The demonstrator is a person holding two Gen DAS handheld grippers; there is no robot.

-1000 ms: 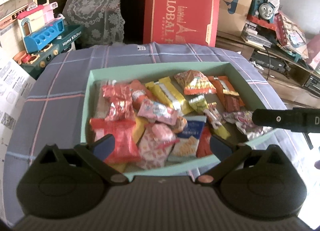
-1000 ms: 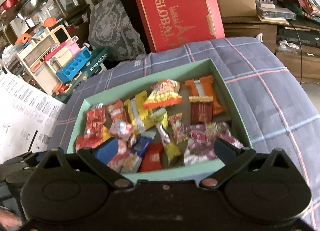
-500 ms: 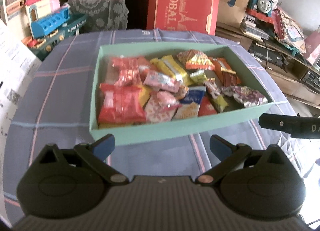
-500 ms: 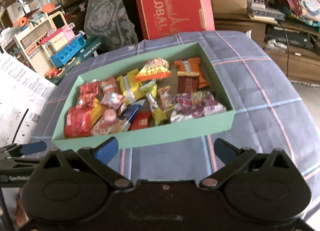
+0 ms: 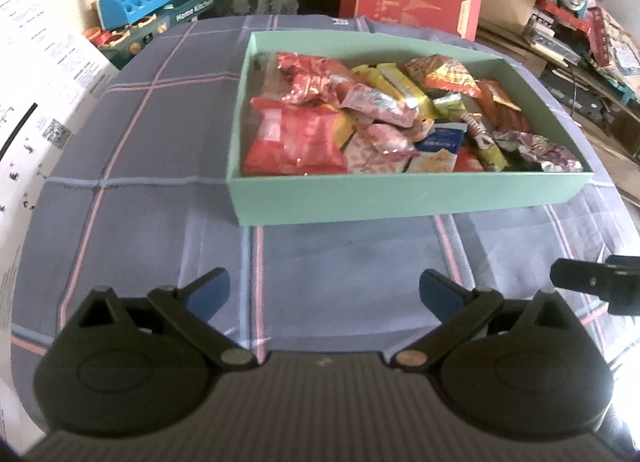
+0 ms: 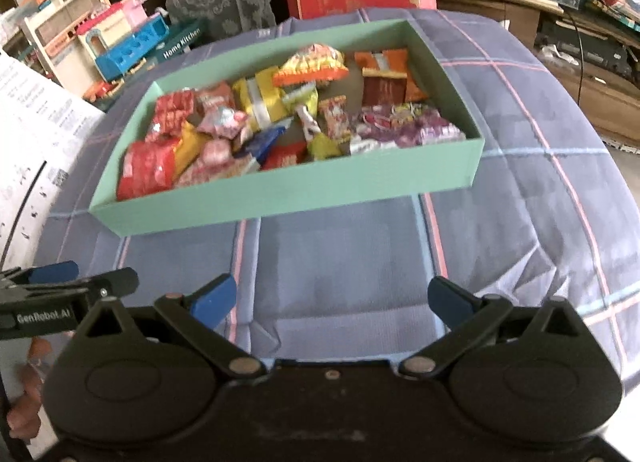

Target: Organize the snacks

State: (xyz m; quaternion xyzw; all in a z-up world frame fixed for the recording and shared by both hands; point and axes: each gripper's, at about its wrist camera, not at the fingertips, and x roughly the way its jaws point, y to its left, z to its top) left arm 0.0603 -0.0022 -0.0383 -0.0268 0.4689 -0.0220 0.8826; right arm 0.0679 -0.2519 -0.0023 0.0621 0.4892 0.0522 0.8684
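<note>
— Where are the snacks?
— In the green box on the plaid cloth. Left gripper and right gripper hang before it, spread wide, empty.
— Anything only one view shows?
— The right view catches fingers under the left tool.

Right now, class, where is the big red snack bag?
In the left wrist view, the big red snack bag lies in the green box's near left corner, beside a pink packet.
</note>
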